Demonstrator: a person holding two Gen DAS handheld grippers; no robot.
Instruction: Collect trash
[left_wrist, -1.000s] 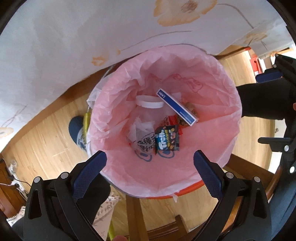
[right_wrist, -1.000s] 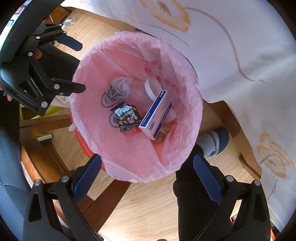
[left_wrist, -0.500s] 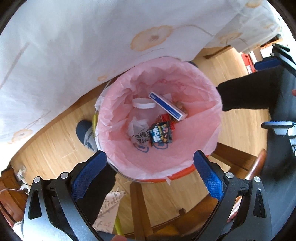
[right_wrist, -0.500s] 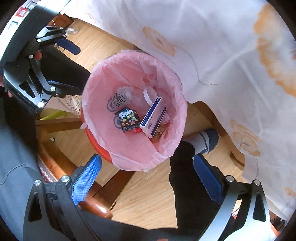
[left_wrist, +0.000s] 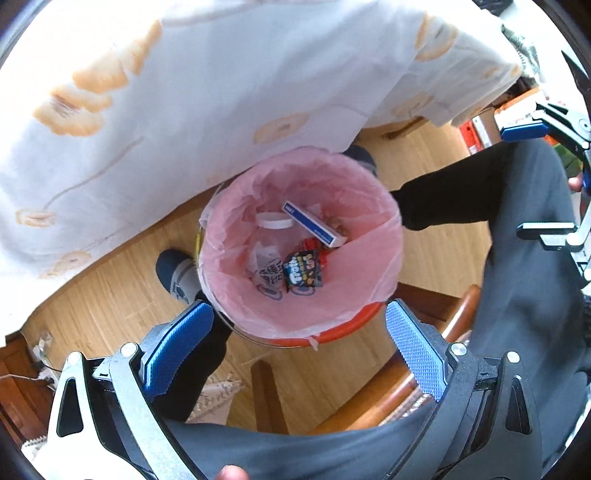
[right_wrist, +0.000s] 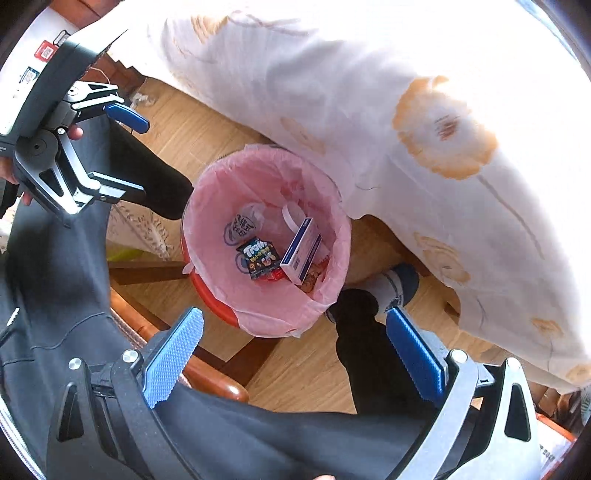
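Both grippers, left (left_wrist: 299, 339) and right (right_wrist: 295, 347), hang above the bin (left_wrist: 343, 328) with fingers spread wide, holding nothing. Trash lies inside its pink liner (left_wrist: 354, 295): blue-and-white box (left_wrist: 314, 224), candy packet (left_wrist: 304, 272), white lid (left_wrist: 275, 222).

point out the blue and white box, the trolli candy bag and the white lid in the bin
blue and white box (right_wrist: 301, 250): right wrist view, its white top face
trolli candy bag (right_wrist: 261, 257): right wrist view, printed front
white lid (left_wrist: 275, 222): left wrist view, its rim
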